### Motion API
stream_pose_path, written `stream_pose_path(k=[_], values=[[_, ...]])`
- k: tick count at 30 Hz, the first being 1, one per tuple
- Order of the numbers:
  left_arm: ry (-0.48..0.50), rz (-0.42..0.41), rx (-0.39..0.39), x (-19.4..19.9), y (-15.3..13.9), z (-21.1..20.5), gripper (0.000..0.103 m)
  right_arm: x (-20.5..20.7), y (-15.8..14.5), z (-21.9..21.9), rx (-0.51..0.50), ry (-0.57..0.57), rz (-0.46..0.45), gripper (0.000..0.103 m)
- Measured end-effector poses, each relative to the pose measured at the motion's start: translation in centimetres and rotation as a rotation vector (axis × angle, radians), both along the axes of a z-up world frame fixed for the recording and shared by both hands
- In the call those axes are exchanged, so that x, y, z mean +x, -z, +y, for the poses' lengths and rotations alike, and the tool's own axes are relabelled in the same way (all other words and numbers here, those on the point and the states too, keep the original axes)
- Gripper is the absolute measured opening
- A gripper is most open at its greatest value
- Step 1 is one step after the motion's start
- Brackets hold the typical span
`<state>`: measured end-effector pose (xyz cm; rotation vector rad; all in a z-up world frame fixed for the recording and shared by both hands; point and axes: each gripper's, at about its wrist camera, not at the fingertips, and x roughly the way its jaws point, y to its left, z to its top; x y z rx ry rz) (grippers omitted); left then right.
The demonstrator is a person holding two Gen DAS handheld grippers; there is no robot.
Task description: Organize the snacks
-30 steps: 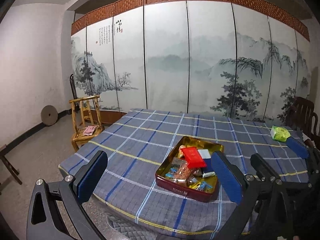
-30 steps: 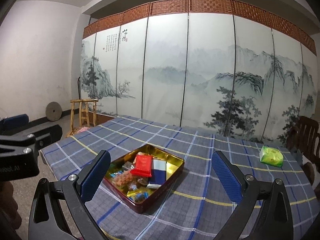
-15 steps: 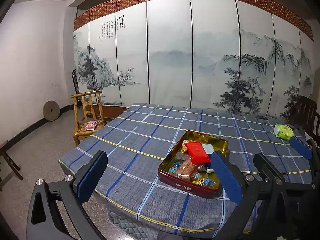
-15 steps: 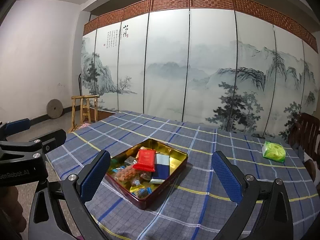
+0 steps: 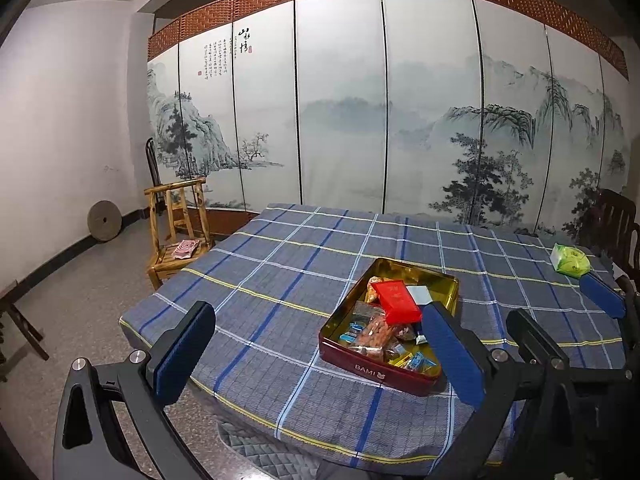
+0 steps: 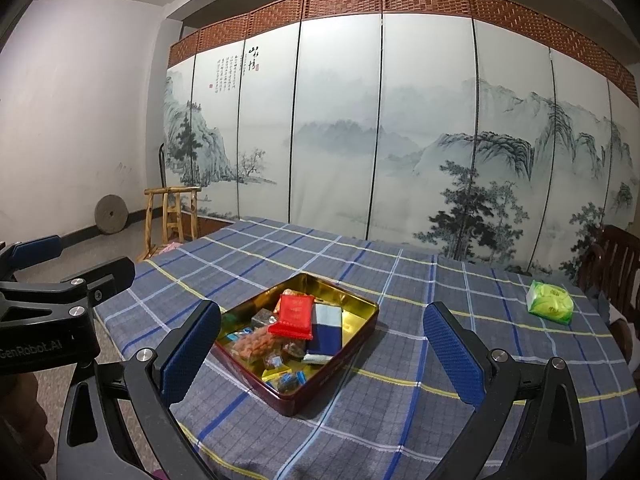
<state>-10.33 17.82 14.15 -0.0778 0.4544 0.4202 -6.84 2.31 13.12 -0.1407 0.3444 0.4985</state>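
Both claws, left (image 5: pixel 318 356) and right (image 6: pixel 320 354), are wide open and hold nothing. The snack tin (image 5: pixel 370 367) on the checked table (image 5: pixel 280 264) says "BAMI". A green pack (image 6: pixel 549 302) lies well apart.

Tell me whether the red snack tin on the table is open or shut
Open. The tin has no lid on; its gold inside and the snack packets, including a red packet, show from above.
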Motion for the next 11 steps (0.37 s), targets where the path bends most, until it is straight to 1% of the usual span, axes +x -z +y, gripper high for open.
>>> stream_pose_path(k=[3,6,9,11], values=[[0.005,0.001,0.002,0.2,0.2,0.0,0.103,0.2,0.4,-0.1,-0.004,0.0,0.009,0.101],[0.019,-0.025,0.026,0.5,0.2,-0.3,0.103,0.9,0.9,-0.5,-0.001,0.0,0.034,0.101],[0.02,-0.026,0.078,1.1,0.0,-1.1,0.103,2.7,2.0,-2.1,0.0,0.02,0.081,0.102],[0.031,-0.009,0.065,1.5,0.0,-1.3,0.103,4.4,3.0,-3.5,-0.016,0.054,0.113,0.102]])
